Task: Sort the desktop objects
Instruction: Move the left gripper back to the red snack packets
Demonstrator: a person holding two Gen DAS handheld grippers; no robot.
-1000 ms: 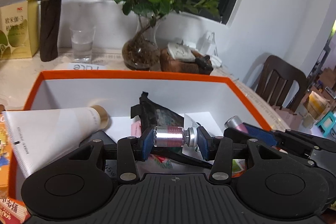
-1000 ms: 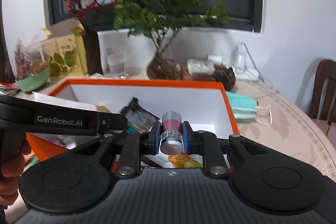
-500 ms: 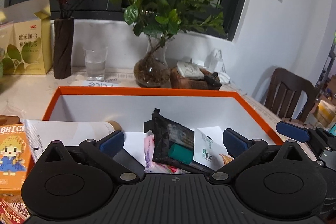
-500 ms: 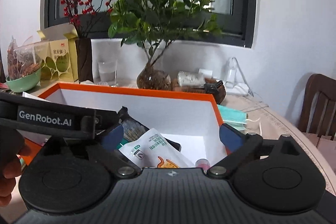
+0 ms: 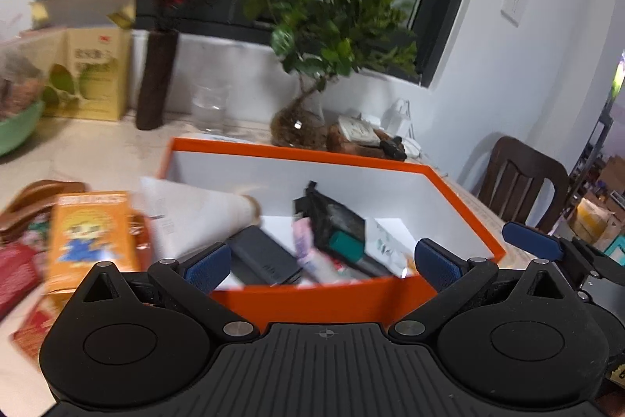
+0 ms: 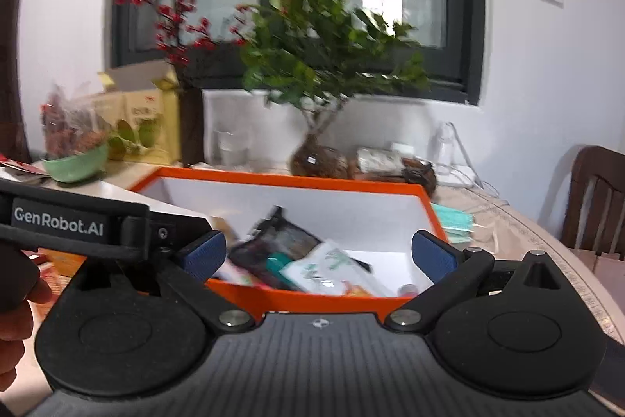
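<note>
An orange box [image 5: 297,152] with a white inside stands on the table and also shows in the right wrist view [image 6: 289,182]. It holds a white tube [image 5: 195,217], a dark power bank [image 5: 265,258], a black mesh pouch [image 5: 332,217] and a white packet [image 6: 332,266]. A small pink-capped bottle [image 6: 407,289] lies in its near right corner. My left gripper [image 5: 322,264] is open and empty in front of the box's near wall. My right gripper [image 6: 318,255] is open and empty, also at the near wall.
An orange brick-toy box [image 5: 90,233] and red packets [image 5: 15,272] lie left of the orange box. A green bowl [image 6: 76,163], a glass [image 5: 209,108], a dark vase [image 5: 156,81] and a potted plant [image 6: 320,159] stand behind. A face mask [image 6: 455,221] and a chair [image 5: 519,178] are at right.
Both grippers let go of their small bottles into the box, opened wide and have drawn back from over the box to in front of its near wall.
</note>
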